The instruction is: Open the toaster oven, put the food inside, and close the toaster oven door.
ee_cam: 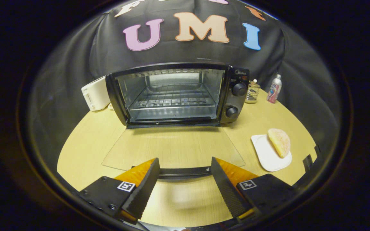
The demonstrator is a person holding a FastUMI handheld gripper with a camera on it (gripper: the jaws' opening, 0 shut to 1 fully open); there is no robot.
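My claw (185,179) wide, empty, at handle (185,172) of flat-open oven (178,93) door (172,147). Pastry (279,142) on plate (265,155), right.

The tongs (183,179) are being held wide apart, with nothing being gripped between the two fingers (143,189). They are being kept level and pointed straight ahead, both fingers being presented evenly, one on each side. The ribbed inner pads (228,192) are being turned toward each other across the open gap.
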